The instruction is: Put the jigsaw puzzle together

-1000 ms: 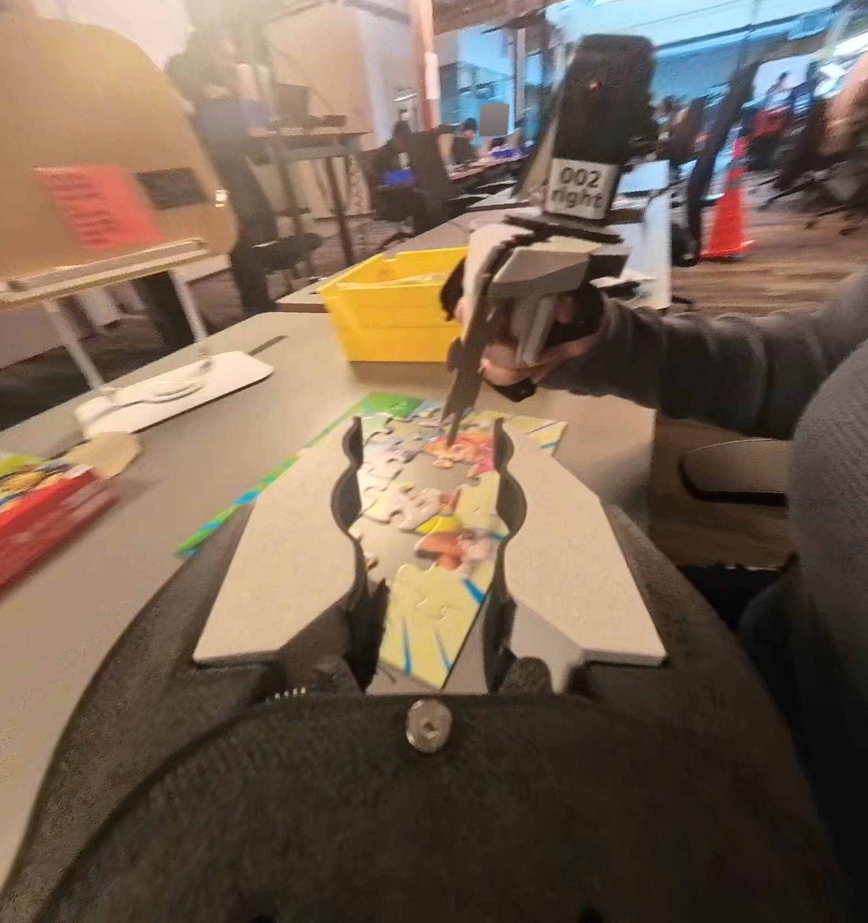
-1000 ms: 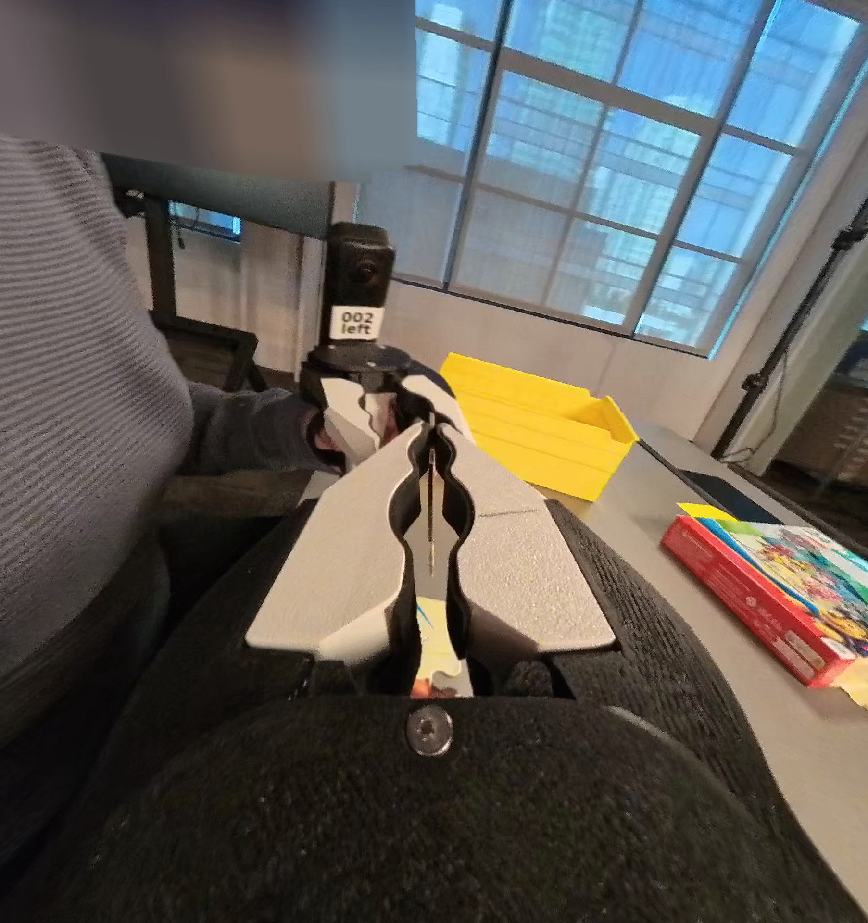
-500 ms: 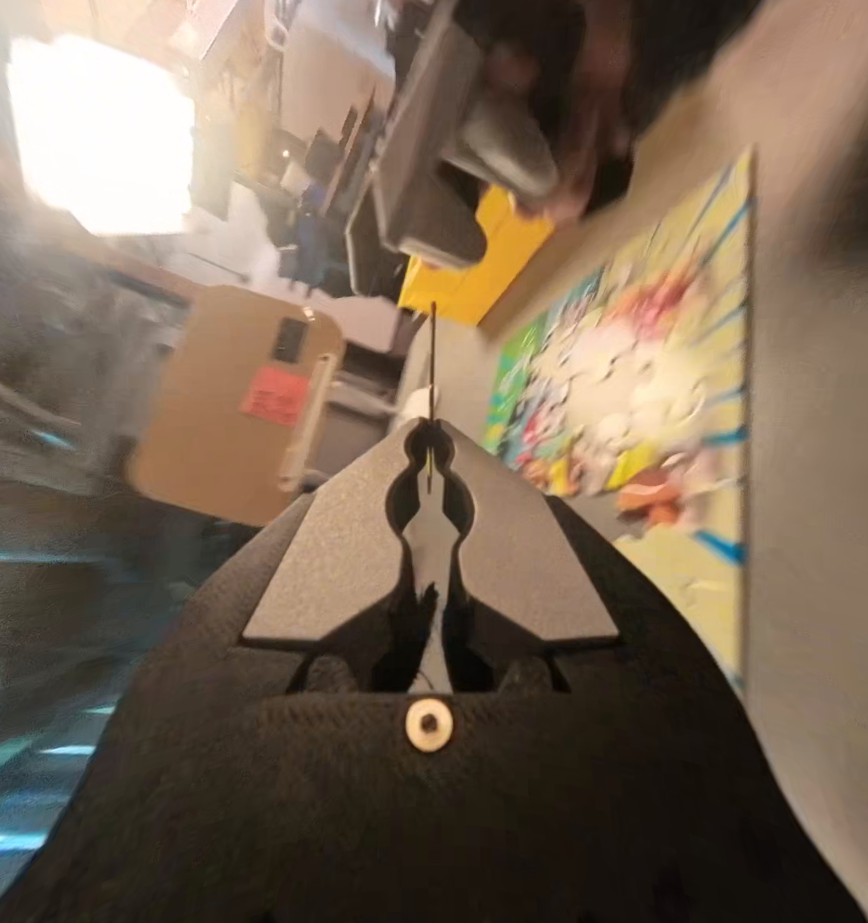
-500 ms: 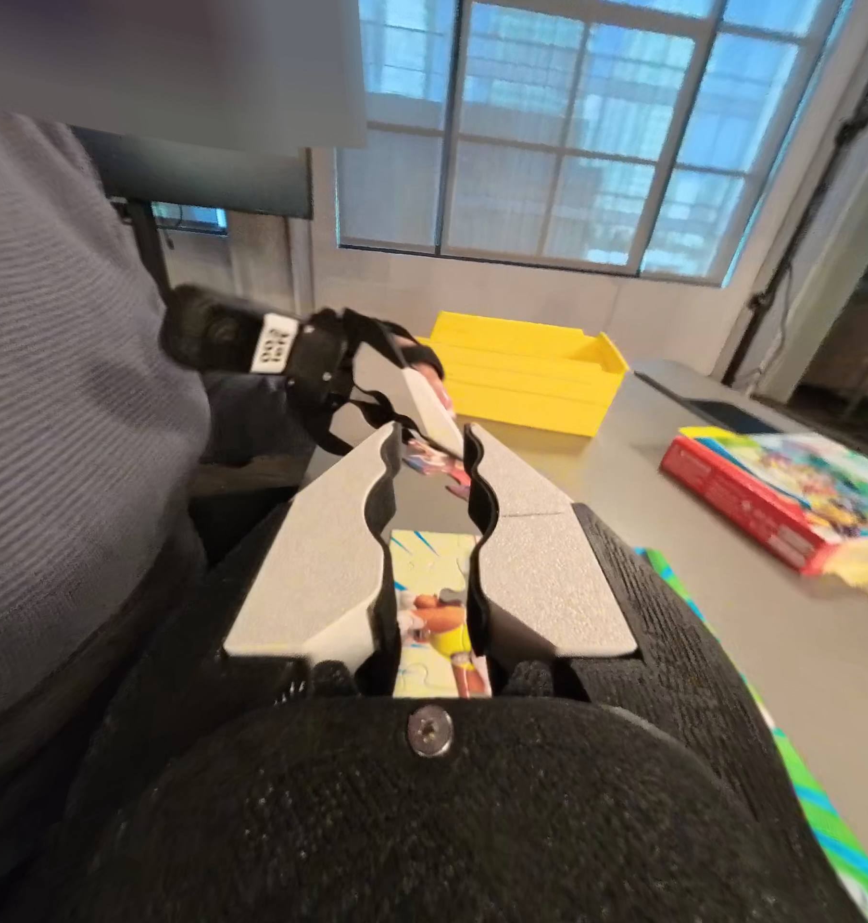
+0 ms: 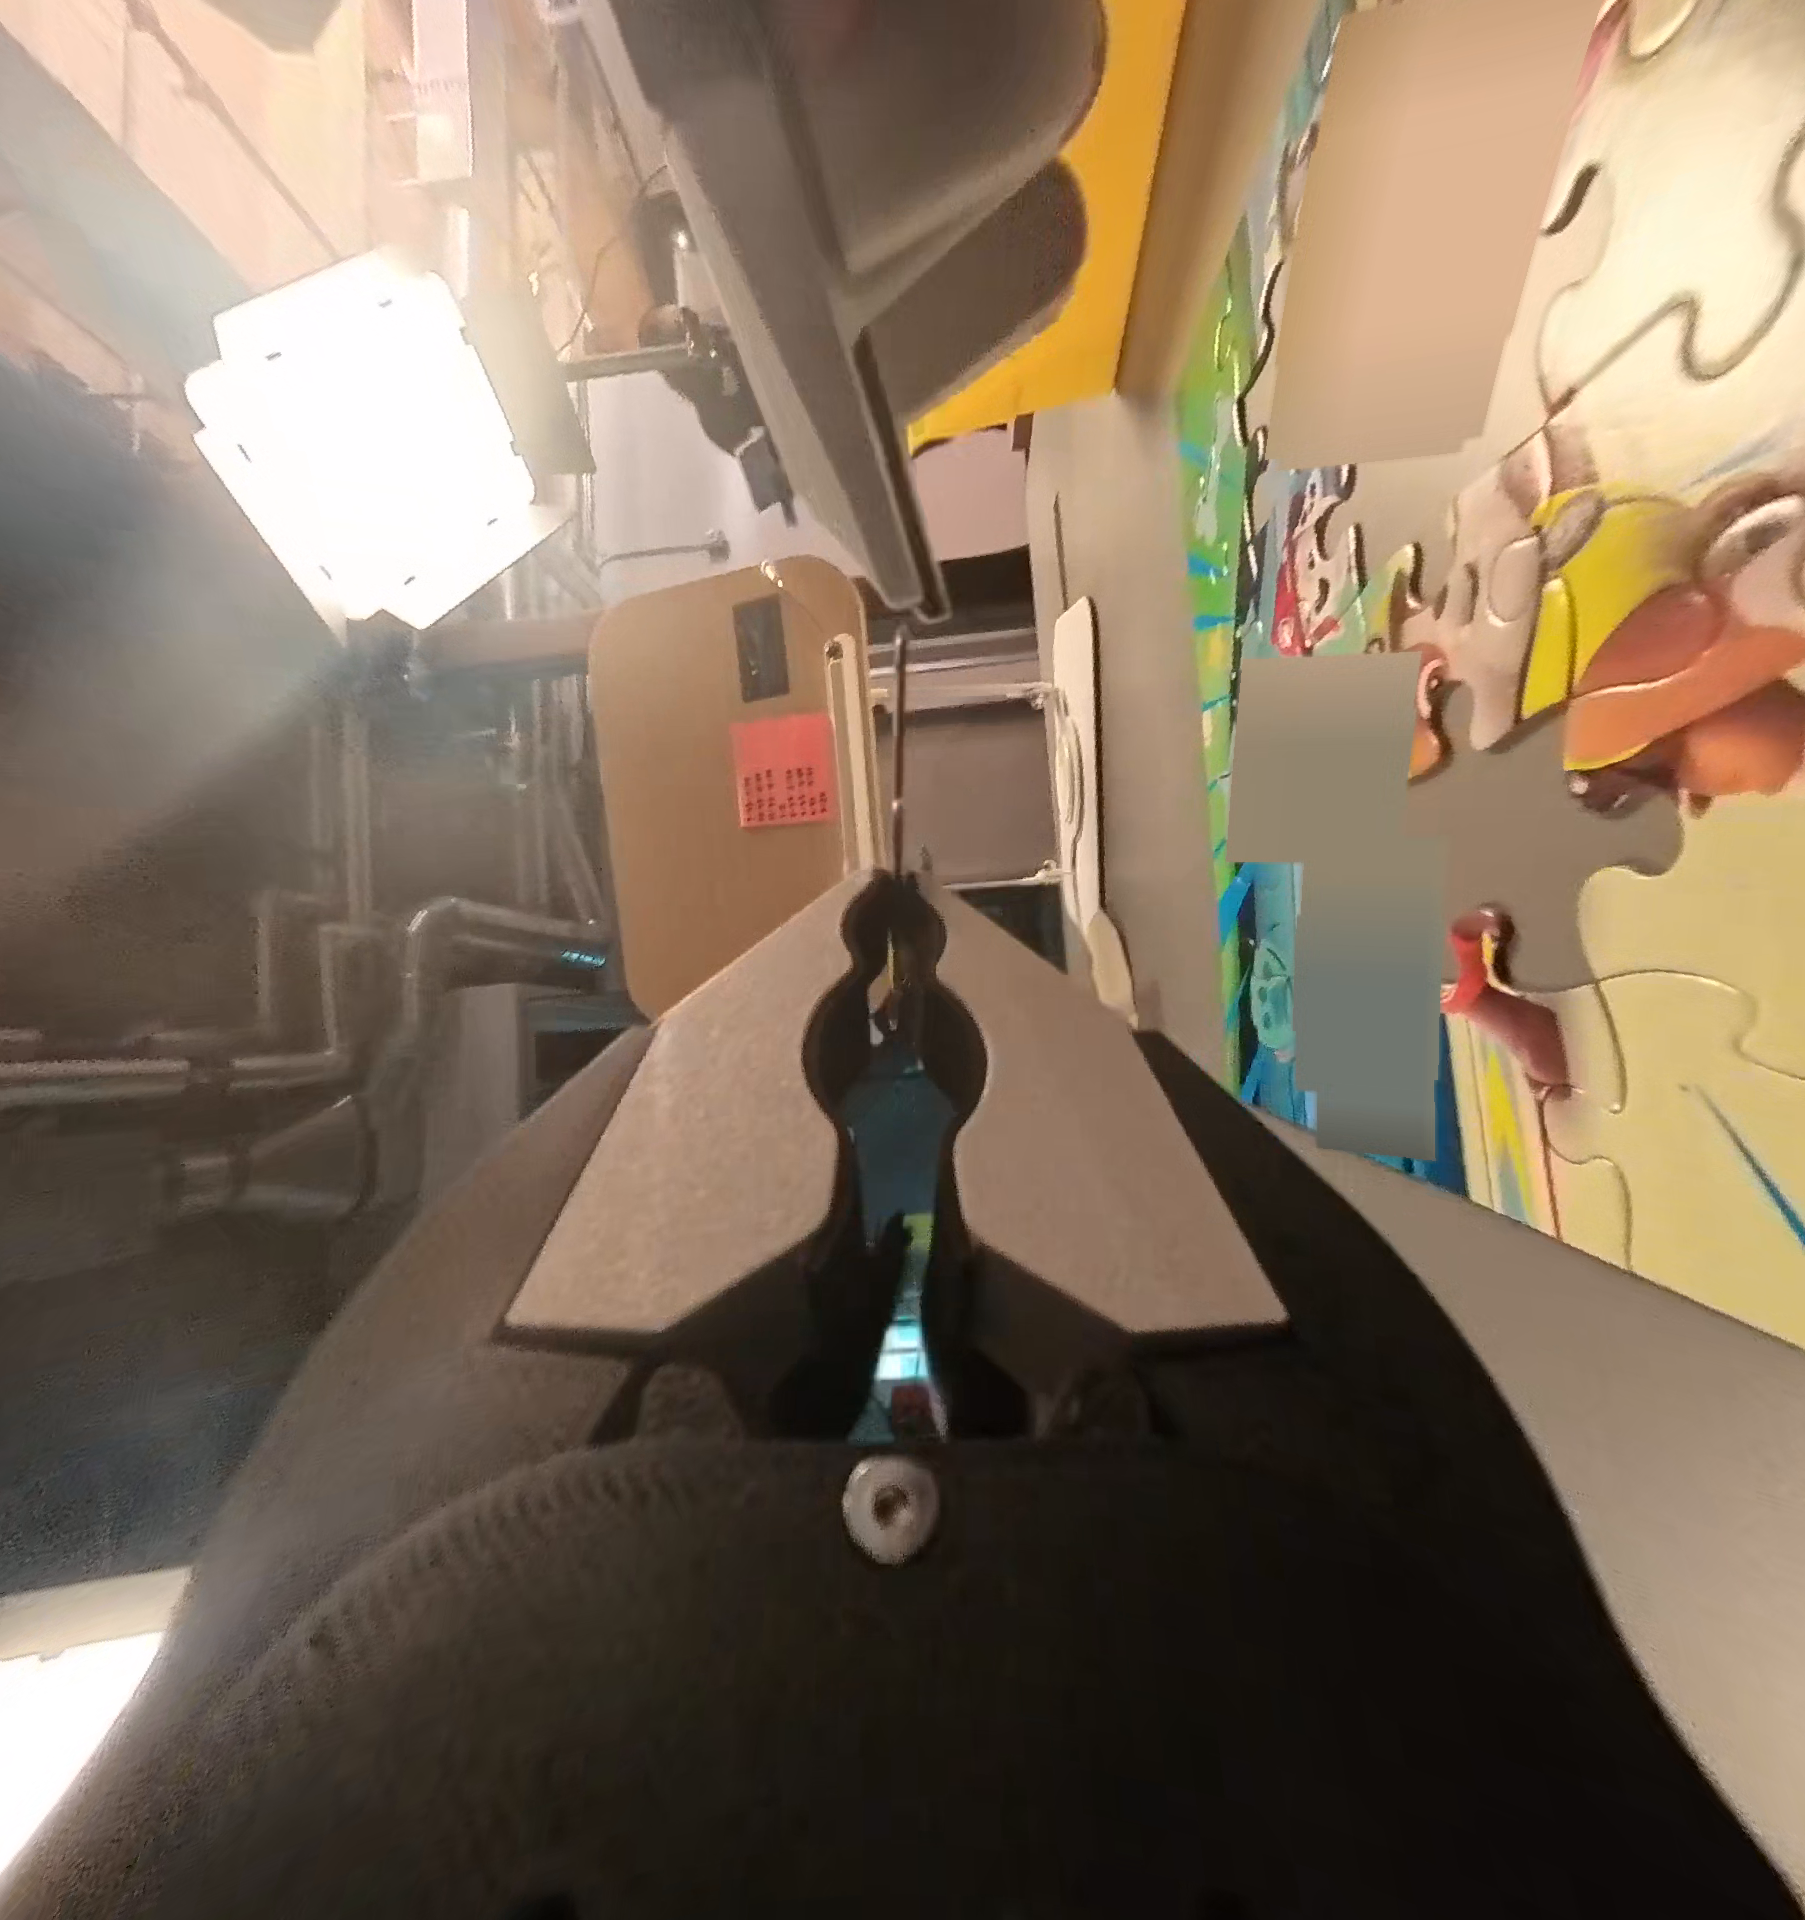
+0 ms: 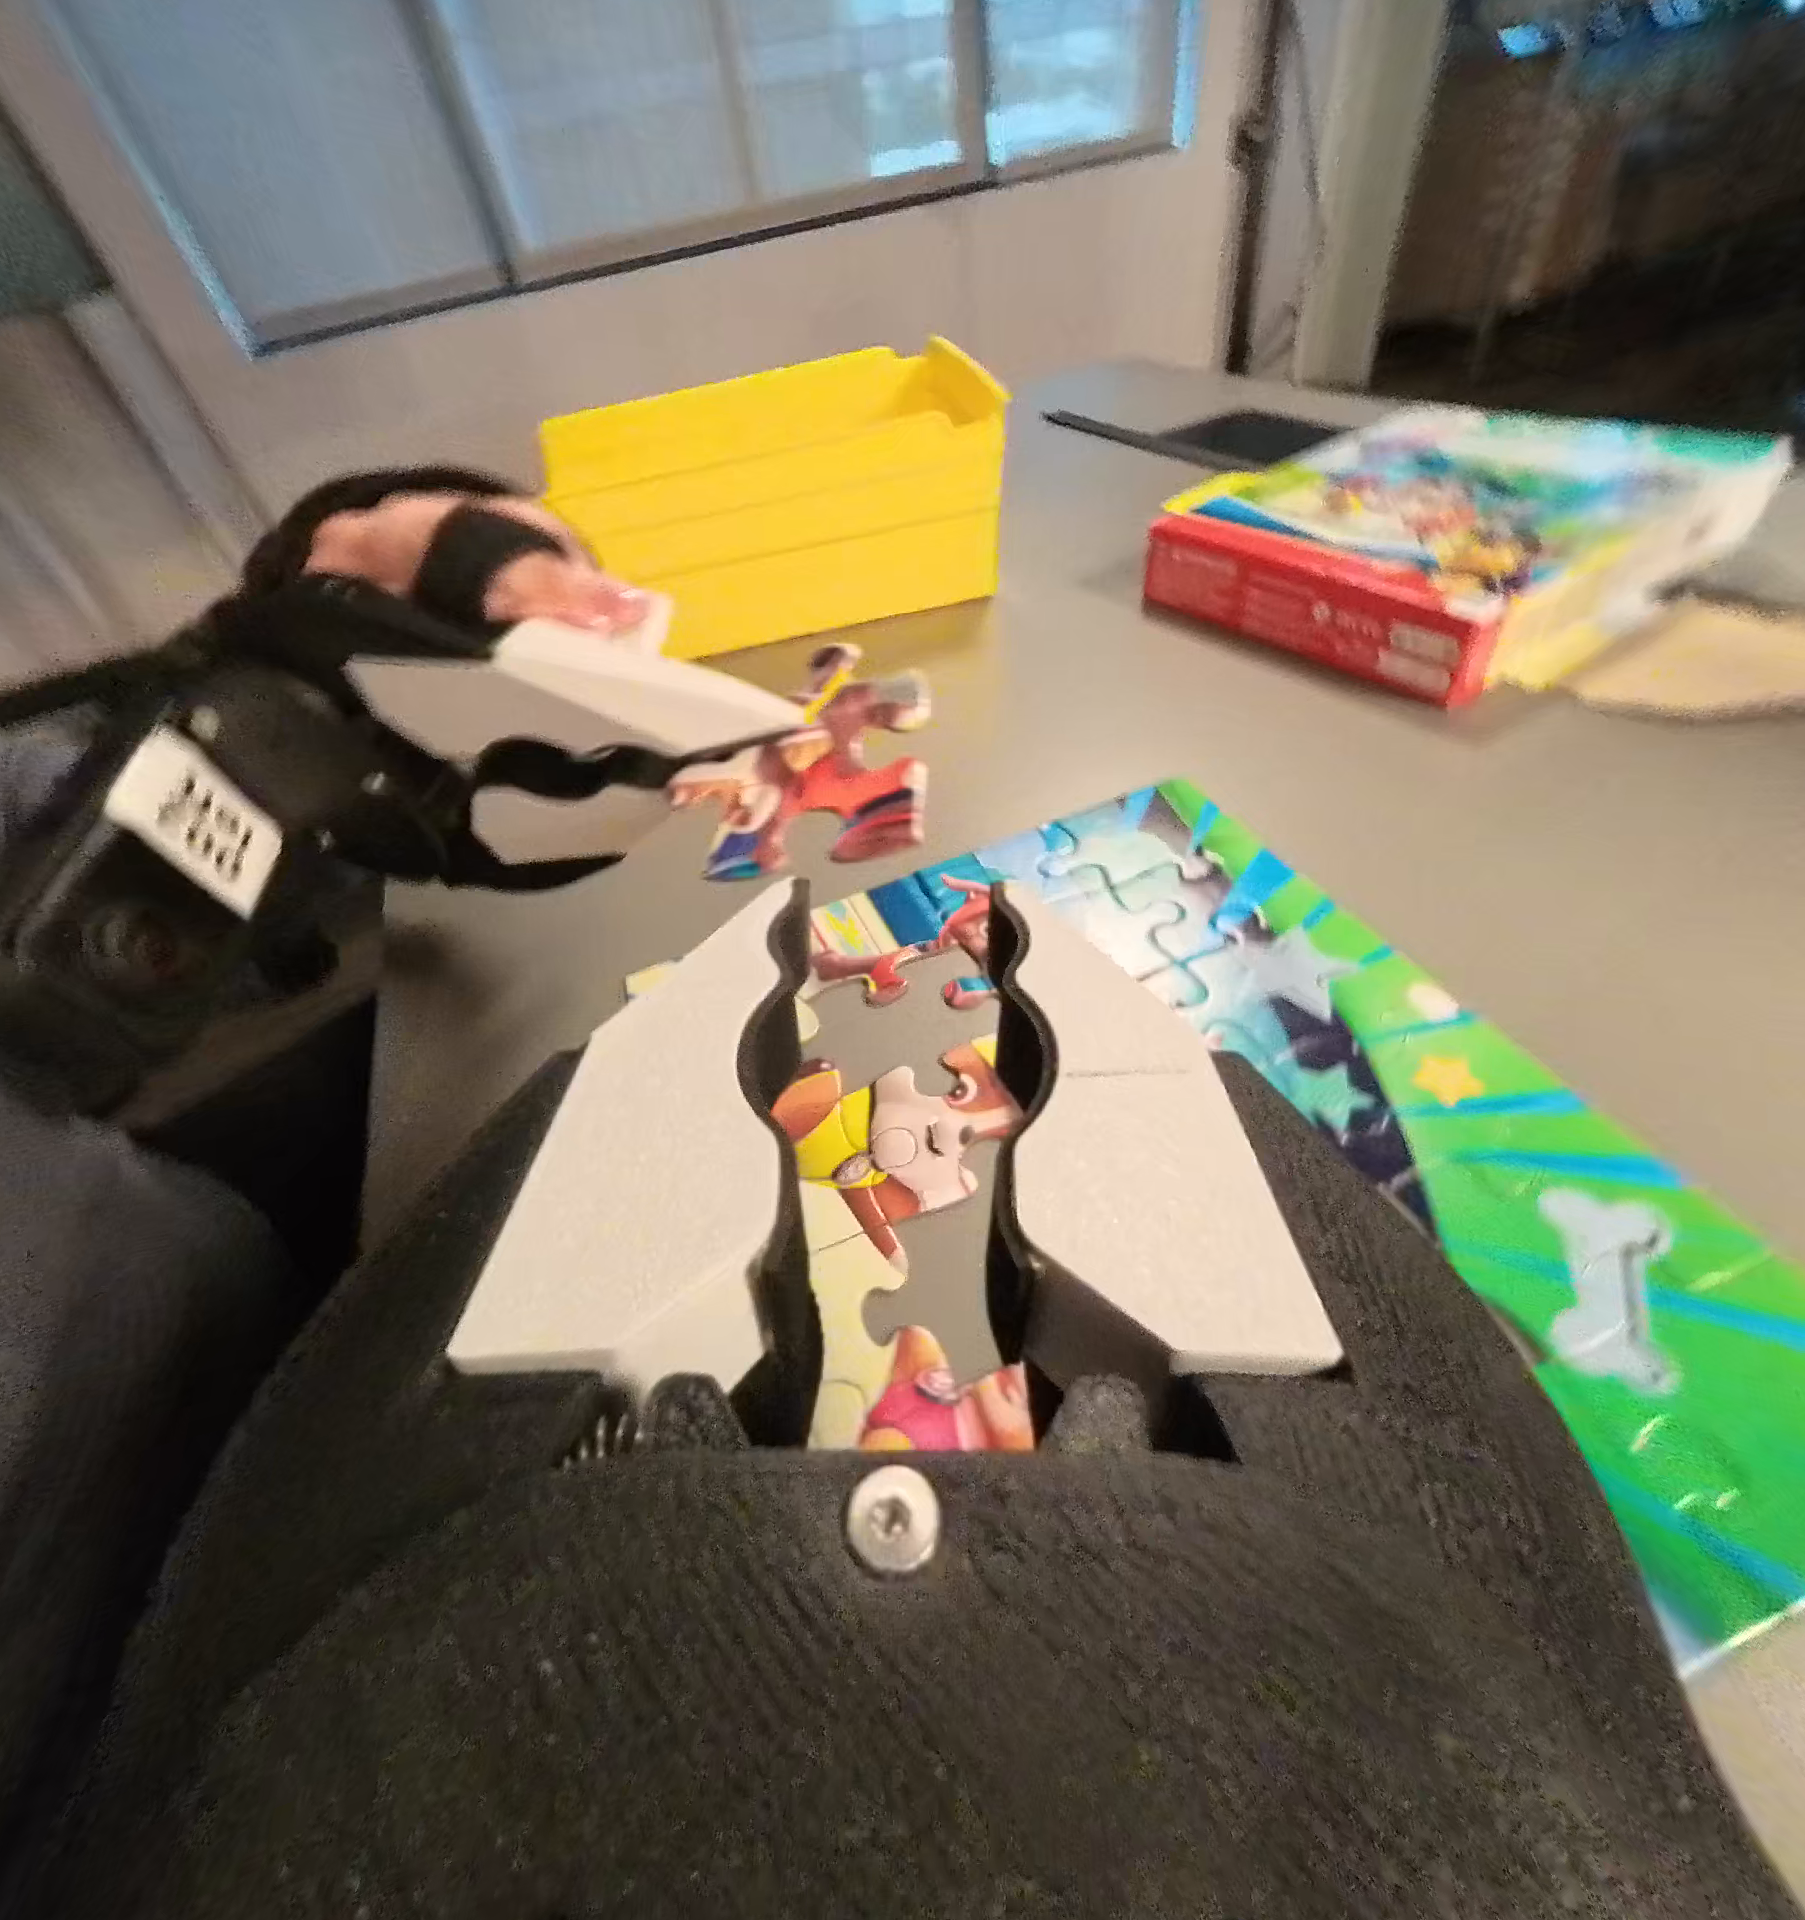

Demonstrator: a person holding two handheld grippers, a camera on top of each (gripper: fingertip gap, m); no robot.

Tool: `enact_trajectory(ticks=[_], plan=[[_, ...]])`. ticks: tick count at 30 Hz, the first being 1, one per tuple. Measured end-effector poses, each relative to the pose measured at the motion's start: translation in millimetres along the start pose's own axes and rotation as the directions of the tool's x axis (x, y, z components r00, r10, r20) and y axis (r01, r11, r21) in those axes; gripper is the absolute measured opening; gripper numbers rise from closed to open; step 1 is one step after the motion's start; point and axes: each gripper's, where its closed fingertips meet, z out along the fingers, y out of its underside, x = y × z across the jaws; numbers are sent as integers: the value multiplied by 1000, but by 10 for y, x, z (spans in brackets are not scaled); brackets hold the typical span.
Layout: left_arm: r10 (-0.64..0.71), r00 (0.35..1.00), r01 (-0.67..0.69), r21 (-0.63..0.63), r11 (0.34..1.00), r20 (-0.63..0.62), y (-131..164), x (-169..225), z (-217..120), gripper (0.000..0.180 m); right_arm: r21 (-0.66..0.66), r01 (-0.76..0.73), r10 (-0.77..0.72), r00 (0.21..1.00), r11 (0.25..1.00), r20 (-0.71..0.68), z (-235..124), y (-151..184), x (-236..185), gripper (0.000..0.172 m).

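Grey worktop [image 6: 1241,727] is stretching out under a row of big windows, and the partly built jigsaw [image 6: 1293,1039] is lying flat on it as our landmark. Left claw [image 6: 732,753] is coming in from the left of the jigsaw, rolled onto its side, a gloved hand [image 6: 462,561] wrapping its handle, and its fingers are pressing together on a loose puzzle piece [image 6: 825,769] in reds and browns, hanging in the air just above the jigsaw's far left corner. From its own camera that piece is showing edge-on as a thin dark sliver [image 5: 896,758] sticking out of the pinched tips, with the whole scene tipped sideways. Right claw [image 6: 898,914] is hovering low over the jigsaw's near side, tilting down, fingers spread with nothing between them; a piece-shaped gap of bare worktop is showing through. Beyond the jigsaw, the yellow bin [image 6: 773,499] is sitting open-topped, its inside not visible. Off to the jigsaw's far right, the red-sided puzzle box [image 6: 1449,551] is lying beside some pale wrapping.
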Motion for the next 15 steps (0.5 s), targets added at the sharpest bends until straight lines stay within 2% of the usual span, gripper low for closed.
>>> enact_trajectory(ticks=[2,4,7,9,11,13,15], plan=[[5,1000,-5,-1,1000,29,-15,-24,-1,0,22,-212,212,977,977,32,44,-6,18,33],[11,999,-11,3,1000,52,-38,-36,-1,0,72,-436,424,895,897,137,95,-79,-24,33],[28,997,-28,5,1000,71,-64,-40,1,0,46,-611,582,773,791,253,166,-66,-65,24],[46,996,-46,-2,999,73,-60,-31,2,0,5,-688,642,679,726,357,167,-98,-149,5],[50,995,-51,5,999,91,-70,-50,-18,0,-19,-716,659,631,698,410,153,-123,-185,2],[15,995,-18,26,999,97,-86,-46,-43,6,-32,-701,644,635,712,426,138,-132,-205,0],[-102,992,100,34,994,71,-42,-15,-66,14,-39,-662,619,676,748,399,118,-118,-157,0]])
